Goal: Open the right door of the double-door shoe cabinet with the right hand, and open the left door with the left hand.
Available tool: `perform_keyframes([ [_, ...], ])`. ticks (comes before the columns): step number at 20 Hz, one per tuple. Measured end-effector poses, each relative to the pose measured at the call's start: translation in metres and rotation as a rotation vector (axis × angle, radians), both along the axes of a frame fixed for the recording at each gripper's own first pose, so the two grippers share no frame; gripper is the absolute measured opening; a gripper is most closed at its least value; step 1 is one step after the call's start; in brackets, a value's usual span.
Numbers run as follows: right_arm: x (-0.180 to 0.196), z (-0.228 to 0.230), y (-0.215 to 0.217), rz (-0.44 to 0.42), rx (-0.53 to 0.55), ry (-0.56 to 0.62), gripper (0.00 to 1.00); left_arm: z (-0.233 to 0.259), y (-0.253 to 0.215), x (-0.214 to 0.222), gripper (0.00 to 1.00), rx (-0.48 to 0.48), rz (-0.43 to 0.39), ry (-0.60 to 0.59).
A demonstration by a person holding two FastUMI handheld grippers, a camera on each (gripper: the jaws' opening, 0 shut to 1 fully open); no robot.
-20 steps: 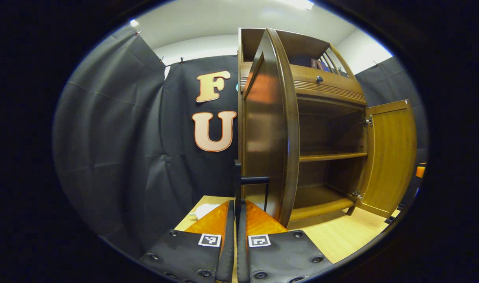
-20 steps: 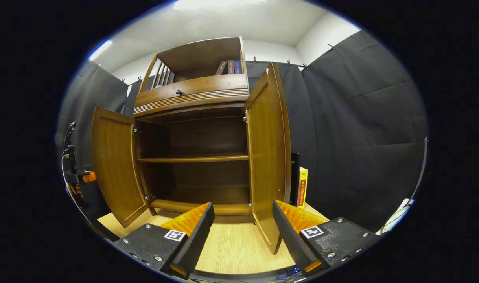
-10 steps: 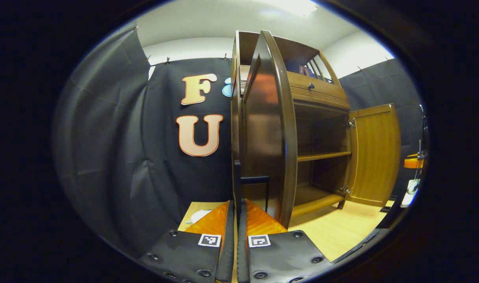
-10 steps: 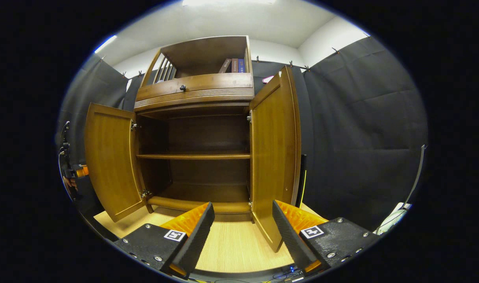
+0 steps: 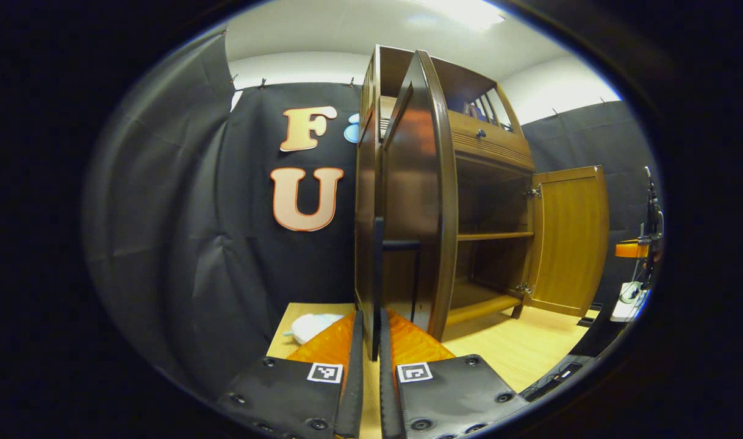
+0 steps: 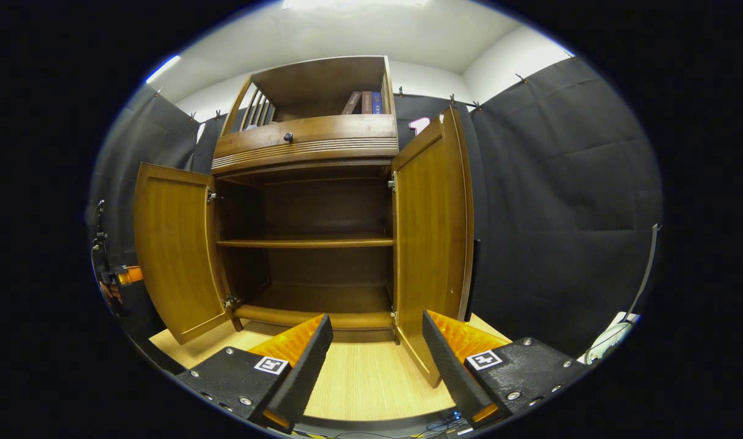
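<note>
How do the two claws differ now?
The left claw has fingers nearly together, straddling the left door's handle; the right claw is spread wide, gripping nothing. The left claw is at its door; the right claw sits back from the right door. Both face the cabinet.

Left gripper view: low over the table (image 5: 518, 360), close against the outer face of the left door (image 5: 411, 201), looking along it edge-on, cabinet interior off to the right. Right gripper view: low, farther back, squarely facing the open shoe cabinet (image 6: 310, 244) from the front, tilted up. Shared: both doors, the middle shelf (image 6: 304, 242), the table.
</note>
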State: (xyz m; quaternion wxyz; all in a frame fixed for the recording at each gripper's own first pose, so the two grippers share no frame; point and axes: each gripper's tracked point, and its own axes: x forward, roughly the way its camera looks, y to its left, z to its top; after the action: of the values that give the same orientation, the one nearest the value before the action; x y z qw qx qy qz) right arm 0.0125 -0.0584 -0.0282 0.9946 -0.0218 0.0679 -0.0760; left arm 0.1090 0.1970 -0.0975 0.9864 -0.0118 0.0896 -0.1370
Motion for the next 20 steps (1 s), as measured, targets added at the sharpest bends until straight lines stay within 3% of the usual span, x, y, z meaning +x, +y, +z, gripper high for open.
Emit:
perform_keyframes([
  [4, 0.002, -0.003, -0.004, 0.000, -0.001, -0.004, 0.91, 0.000, 0.022, -0.049, 0.19, 0.039, 0.118, 0.037],
  [8, 0.012, 0.001, -0.007, 0.001, -0.023, -0.034, 0.91, 0.031, 0.000, -0.082, 0.12, -0.001, 0.204, -0.007],
  [10, 0.018, -0.001, -0.002, 0.027, -0.010, -0.034, 0.91, 0.053, -0.024, -0.083, 0.12, -0.034, 0.246, -0.061],
  [11, 0.019, -0.003, 0.000, 0.039, -0.010, -0.034, 0.91, 0.061, -0.038, -0.081, 0.22, -0.046, 0.262, -0.082],
  [12, 0.022, -0.003, 0.001, 0.051, -0.011, -0.035, 0.98, 0.067, -0.054, -0.079, 0.12, -0.049, 0.269, -0.102],
  [13, 0.021, -0.004, 0.002, 0.061, -0.010, -0.034, 0.98, 0.072, -0.072, -0.074, 0.12, -0.046, 0.268, -0.119],
  [14, 0.020, -0.006, 0.004, 0.072, -0.007, -0.033, 0.98, 0.074, -0.088, -0.069, 0.02, -0.038, 0.261, -0.124],
  [16, 0.018, -0.009, 0.005, 0.084, -0.005, -0.036, 0.98, 0.072, -0.119, -0.058, 0.12, -0.023, 0.248, -0.128],
  [17, 0.016, -0.010, 0.004, 0.087, -0.005, -0.039, 0.98, 0.069, -0.132, -0.053, 0.02, -0.018, 0.242, -0.123],
  [18, 0.014, -0.011, 0.004, 0.090, -0.003, -0.039, 0.98, 0.066, -0.143, -0.049, 0.16, -0.007, 0.239, -0.124],
  [20, 0.011, -0.016, 0.001, 0.089, 0.010, -0.034, 0.98, 0.064, -0.151, -0.043, 0.17, 0.041, 0.268, -0.141],
])
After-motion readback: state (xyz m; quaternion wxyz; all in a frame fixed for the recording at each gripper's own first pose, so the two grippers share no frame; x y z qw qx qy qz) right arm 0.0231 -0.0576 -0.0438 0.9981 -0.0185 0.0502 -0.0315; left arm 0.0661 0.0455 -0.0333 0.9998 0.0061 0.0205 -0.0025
